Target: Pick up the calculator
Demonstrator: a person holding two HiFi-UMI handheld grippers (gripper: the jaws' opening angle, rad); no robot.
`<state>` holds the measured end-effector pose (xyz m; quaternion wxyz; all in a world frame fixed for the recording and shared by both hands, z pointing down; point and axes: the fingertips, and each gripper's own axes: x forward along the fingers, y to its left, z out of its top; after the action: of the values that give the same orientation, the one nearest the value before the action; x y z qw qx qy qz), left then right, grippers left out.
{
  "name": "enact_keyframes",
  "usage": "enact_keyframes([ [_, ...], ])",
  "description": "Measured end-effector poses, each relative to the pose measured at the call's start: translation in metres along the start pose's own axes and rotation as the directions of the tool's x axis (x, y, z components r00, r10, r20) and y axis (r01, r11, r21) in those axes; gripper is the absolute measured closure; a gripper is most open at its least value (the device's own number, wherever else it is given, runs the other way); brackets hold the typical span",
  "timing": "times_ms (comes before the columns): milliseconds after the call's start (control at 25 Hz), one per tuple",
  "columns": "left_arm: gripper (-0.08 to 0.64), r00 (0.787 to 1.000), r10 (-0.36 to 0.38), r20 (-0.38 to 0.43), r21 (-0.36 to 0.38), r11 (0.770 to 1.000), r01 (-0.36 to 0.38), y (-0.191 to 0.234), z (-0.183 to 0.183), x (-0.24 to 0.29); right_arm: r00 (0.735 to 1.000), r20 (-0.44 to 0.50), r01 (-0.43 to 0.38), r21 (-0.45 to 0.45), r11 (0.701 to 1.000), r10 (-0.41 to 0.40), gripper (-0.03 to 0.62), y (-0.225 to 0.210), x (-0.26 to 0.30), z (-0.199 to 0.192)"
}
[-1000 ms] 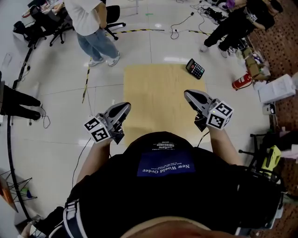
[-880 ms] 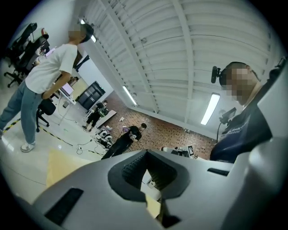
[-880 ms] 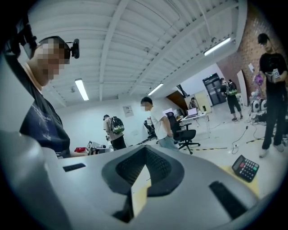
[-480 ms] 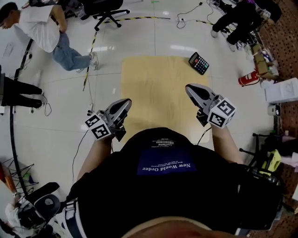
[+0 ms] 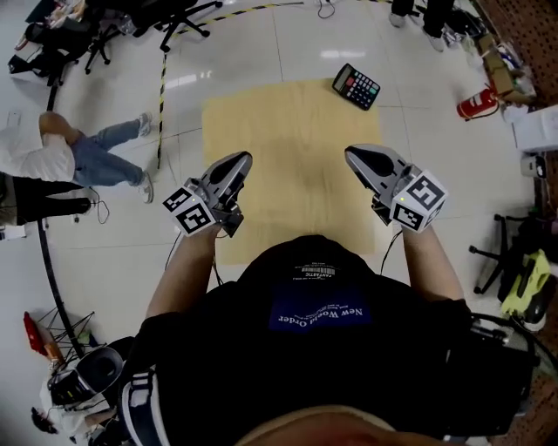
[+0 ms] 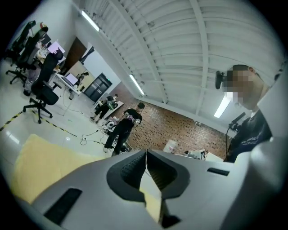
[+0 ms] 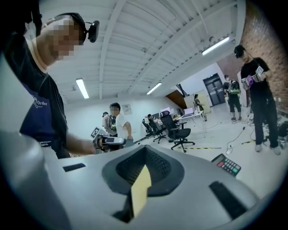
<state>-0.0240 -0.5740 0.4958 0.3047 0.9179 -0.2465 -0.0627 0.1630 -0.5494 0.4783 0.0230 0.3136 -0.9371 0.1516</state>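
I'm looking along my right gripper (image 7: 145,148), its jaws meeting at the tips and gripping nothing, calculator (image 7: 226,165) lying on the pale floor (image 7: 252,157) beyond at right, left gripper (image 7: 108,140) hovering at left, office chair (image 7: 180,130) standing behind, person (image 7: 258,90) standing far right

Glossy white floor (image 5: 261,43), with bright patches of reflected lamp light. In its middle a pale yellow mat (image 5: 288,131), flat and square-cornered. Beyond the far left corner of the mat, a strip of yellow-and-black tape (image 5: 162,87) stuck to the floor, and black office chairs (image 5: 179,13) on castors. Well beyond the right edge of the mat, a red fire extinguisher (image 5: 478,103) on the floor. Overhead a white ribbed ceiling (image 6: 171,45) with slanting beams and long tube lamps (image 6: 136,85), all lit. Brown brick wall (image 6: 180,128) at one end of the room. At the other end a white wall (image 7: 139,105) with a dark doorway (image 7: 211,83). Desks with screens (image 6: 67,80) along one side.
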Motion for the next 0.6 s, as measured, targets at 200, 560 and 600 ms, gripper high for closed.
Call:
enact_keyframes([
  [200,0.554,0.996,0.021,-0.085,0.023,1.000,-0.019,0.040,-0.016,0.105,0.998,0.026,0.049,0.030,0.998,-0.050,0.607,-0.026,-0.036,-0.015],
  [560,0.551,0.962,0.083,-0.260,-0.029,0.995,-0.093,0.131,-0.067,0.282,0.991,0.058,0.116,0.124,0.985,-0.124,0.607,-0.086,-0.085,-0.055],
  [600,0.516,0.956,0.097,-0.276,-0.037,0.993,-0.111,0.142,-0.073,0.296,0.990,0.061,0.116,0.138,0.984,-0.125,0.607,-0.093,-0.088,-0.058],
])
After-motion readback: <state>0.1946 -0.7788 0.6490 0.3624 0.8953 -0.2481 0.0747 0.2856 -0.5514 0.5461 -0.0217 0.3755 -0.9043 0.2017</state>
